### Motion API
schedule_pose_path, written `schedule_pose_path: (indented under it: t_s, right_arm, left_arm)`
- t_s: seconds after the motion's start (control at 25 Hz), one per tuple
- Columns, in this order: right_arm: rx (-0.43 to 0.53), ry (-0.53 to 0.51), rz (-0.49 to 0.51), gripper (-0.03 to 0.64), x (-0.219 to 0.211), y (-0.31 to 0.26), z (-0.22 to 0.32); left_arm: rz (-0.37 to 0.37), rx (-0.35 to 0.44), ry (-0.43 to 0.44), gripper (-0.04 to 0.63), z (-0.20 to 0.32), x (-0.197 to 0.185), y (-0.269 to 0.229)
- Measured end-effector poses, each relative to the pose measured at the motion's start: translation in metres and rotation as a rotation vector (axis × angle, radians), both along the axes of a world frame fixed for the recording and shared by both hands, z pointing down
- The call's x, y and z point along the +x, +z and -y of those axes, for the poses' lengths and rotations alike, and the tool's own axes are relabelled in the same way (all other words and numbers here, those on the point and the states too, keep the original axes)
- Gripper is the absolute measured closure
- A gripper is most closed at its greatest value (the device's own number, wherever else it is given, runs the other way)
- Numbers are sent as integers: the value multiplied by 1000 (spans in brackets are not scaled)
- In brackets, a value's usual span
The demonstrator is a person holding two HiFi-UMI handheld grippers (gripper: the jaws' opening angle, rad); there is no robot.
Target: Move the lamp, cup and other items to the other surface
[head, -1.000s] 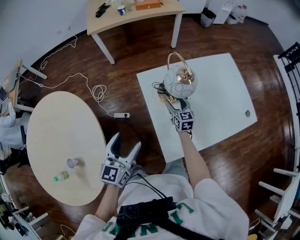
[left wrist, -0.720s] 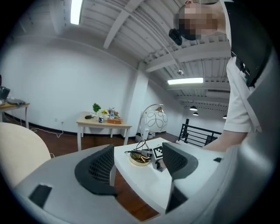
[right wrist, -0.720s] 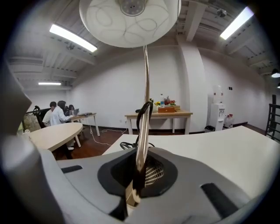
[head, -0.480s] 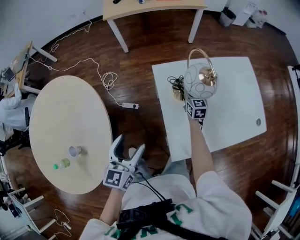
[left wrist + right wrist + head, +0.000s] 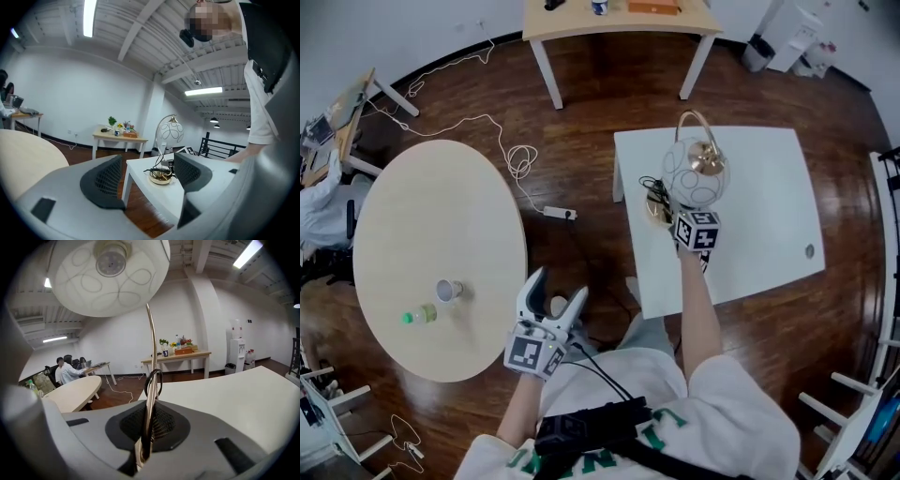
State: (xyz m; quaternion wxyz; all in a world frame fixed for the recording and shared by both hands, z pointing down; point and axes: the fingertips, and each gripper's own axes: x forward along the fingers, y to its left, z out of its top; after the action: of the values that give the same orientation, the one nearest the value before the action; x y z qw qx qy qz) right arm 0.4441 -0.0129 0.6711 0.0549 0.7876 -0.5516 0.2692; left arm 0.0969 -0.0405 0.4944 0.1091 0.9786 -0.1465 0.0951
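Observation:
A lamp with a white patterned globe shade point(image 5: 694, 173), thin gold stem point(image 5: 151, 380) and gold base point(image 5: 654, 208) stands on the white square table point(image 5: 769, 206). Its black cord is coiled by the base. My right gripper point(image 5: 146, 446) is shut on the stem, just below the shade point(image 5: 108, 273). In the head view this gripper point(image 5: 678, 214) reaches in from the table's front edge. My left gripper point(image 5: 548, 300) hangs open and empty over the floor between the two tables. In its own view the left gripper point(image 5: 145, 176) faces the lamp point(image 5: 169, 133). A cup point(image 5: 447, 291) and a green bottle point(image 5: 419, 316) rest on the round table point(image 5: 431, 216).
A wooden table point(image 5: 619, 17) with small items stands at the back. A power strip point(image 5: 558, 213) and white cable lie on the dark wood floor. A seated person point(image 5: 314, 216) is at the left edge. A bin point(image 5: 759, 52) stands at the back right.
My right gripper has moved closer in under the lamp shade. The head view has shifted, so both tables sit differently in frame. The left gripper stays low and open.

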Motion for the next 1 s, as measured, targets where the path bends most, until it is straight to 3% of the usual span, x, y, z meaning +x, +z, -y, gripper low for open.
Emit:
schedule_pose_path:
  t_s: [0.32,0.52,0.84,1.0]
  right_arm:
    - [7,-159,11,604,-73,-23,9]
    - [42,-278,91,604,-143,-29,43]
    - [123,-486,127,604,-252,-60,141]
    - [166,-621,150,604,-317,-79,200]
  left_arm:
    - [-48,-17,-18,256,-8,-22,-4]
    - [-81,-9,-86,256,5,-52,-7]
    - [-118,15,-280,256,38,-128,-18]
    - [-111,18,-432,256,50,-182,-17]
